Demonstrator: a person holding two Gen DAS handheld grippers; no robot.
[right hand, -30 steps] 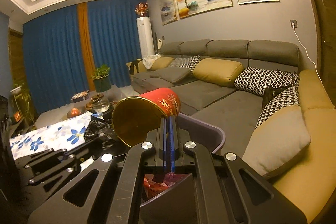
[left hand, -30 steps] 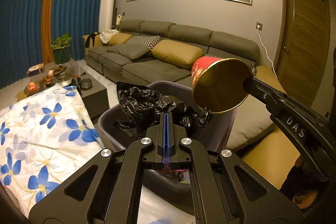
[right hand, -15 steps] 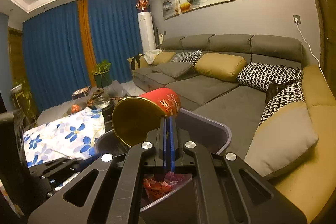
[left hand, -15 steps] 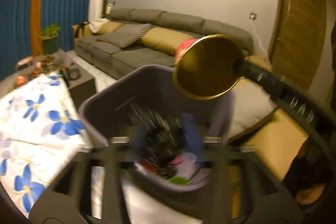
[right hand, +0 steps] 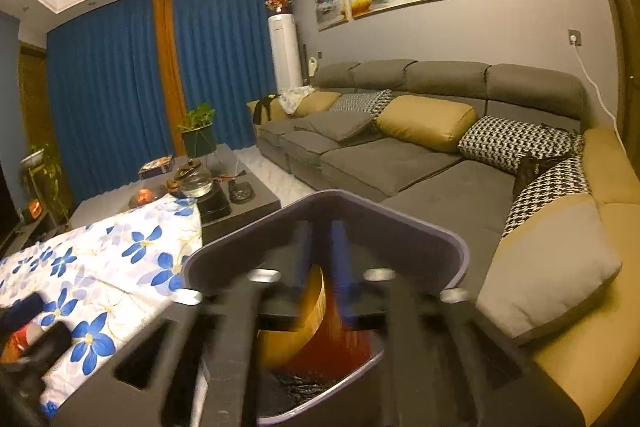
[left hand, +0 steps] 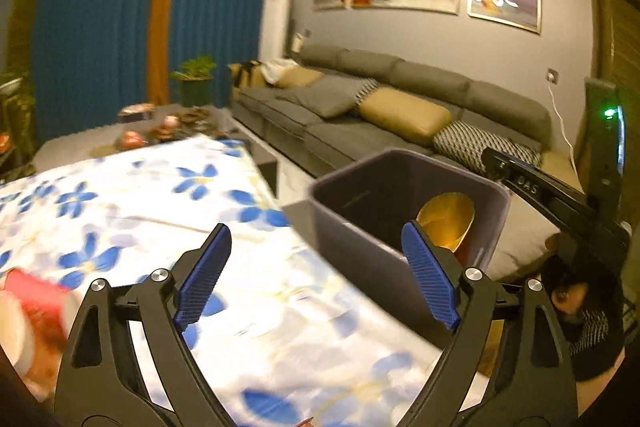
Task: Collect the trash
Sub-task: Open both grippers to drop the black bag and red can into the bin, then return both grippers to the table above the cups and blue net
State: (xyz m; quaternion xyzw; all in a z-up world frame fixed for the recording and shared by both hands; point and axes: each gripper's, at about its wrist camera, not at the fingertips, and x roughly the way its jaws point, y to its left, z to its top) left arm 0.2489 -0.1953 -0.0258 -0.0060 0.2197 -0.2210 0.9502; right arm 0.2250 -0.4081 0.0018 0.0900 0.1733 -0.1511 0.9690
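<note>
A grey-purple trash bin (left hand: 384,247) stands beside the floral-clothed table (left hand: 160,195). A red cup with a gold inside (left hand: 446,223) lies inside the bin; it shows blurred in the right wrist view (right hand: 312,323) between my right gripper's parting fingers. My right gripper (right hand: 320,259) is over the bin (right hand: 440,239), blurred, jaws apart. My left gripper (left hand: 316,275) is open and empty above the table's edge. A red and white piece of trash (left hand: 28,315) lies blurred on the cloth at lower left. A black bag (right hand: 296,387) lies in the bin.
A grey sofa (right hand: 400,147) with mustard and patterned cushions runs behind the bin. A dark coffee table (right hand: 224,195) with a glass teapot and fruit stands past the cloth. A plant (right hand: 198,131) stands before blue curtains.
My left gripper let the black bag fall into the bin, opened and swung left over the table. My right gripper opened and the red cup dropped into the bin.
</note>
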